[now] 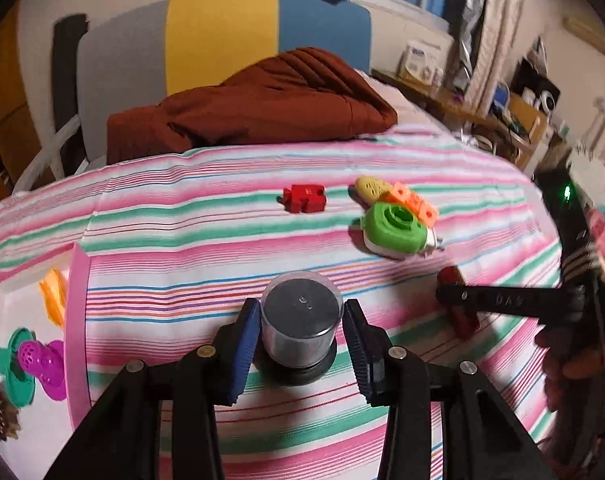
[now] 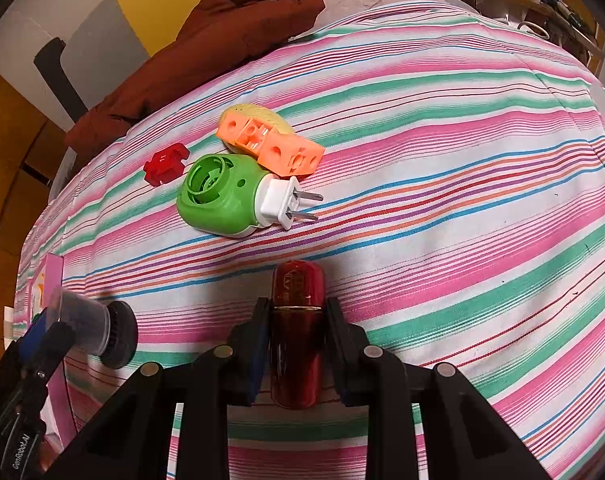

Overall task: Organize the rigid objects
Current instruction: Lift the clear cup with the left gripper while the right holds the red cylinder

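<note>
Two grippers are each working one item on the striped bed: the left gripper point(image 1: 300, 346) is clamping a clear-capped jar point(image 1: 300, 320), and the right gripper point(image 2: 298, 344) is clamping a red tube point(image 2: 297, 332). Pickup appears to be the step in hand. Next, each item likely needs lifting clear and carrying to the pink tray point(image 1: 78, 320) at the near left.

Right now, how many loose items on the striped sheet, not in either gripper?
4, all clustered: red block left, green plug-in centre, orange block behind it, leaning on the yellowish piece. More could be hidden out of frame.
</note>
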{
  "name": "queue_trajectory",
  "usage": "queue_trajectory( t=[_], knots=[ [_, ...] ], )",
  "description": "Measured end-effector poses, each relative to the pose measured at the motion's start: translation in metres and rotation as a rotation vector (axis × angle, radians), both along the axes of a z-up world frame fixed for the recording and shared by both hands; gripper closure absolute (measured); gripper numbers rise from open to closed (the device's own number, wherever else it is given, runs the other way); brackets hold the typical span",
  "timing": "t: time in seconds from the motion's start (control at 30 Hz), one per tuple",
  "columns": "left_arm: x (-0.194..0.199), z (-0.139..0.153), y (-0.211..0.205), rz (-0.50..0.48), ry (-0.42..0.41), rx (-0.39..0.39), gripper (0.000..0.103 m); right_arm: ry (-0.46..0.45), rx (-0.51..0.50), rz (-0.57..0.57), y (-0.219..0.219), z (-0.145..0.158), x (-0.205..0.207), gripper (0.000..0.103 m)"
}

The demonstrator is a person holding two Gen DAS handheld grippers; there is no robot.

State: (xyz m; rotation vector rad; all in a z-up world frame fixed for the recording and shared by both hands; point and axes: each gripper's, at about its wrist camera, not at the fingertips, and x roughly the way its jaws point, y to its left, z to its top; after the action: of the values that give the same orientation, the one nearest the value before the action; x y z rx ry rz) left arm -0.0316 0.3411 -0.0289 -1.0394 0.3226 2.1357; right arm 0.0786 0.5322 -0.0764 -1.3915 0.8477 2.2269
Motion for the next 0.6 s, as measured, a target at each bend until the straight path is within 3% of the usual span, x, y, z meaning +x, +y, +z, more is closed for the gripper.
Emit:
queue_trajectory(
  t=[0.2, 0.37, 0.47, 0.6],
  knots=[
    [0.005, -0.01, 0.003, 0.009, 0.004, -0.022, 0.058, 0.0, -0.003, -0.001, 0.0, 0.001, 0.002, 0.077],
    [-0.001, -0.019, 0.001, 0.05, -0.027, 0.001, 0.051, -0.002, 0.0, 0.0, -0.001, 0.002, 0.002, 0.077],
    [0.001, -0.023, 0.002, 0.045, -0.024, -0.012, 0.053, -0.002, 0.0, 0.0, -0.002, 0.002, 0.002, 0.077],
    [0.008, -0.019, 0.003, 0.029, 0.043, -0.04, 0.059, -0.004, 0.005, 0.002, -0.002, 0.002, 0.0, 0.077]
  ],
)
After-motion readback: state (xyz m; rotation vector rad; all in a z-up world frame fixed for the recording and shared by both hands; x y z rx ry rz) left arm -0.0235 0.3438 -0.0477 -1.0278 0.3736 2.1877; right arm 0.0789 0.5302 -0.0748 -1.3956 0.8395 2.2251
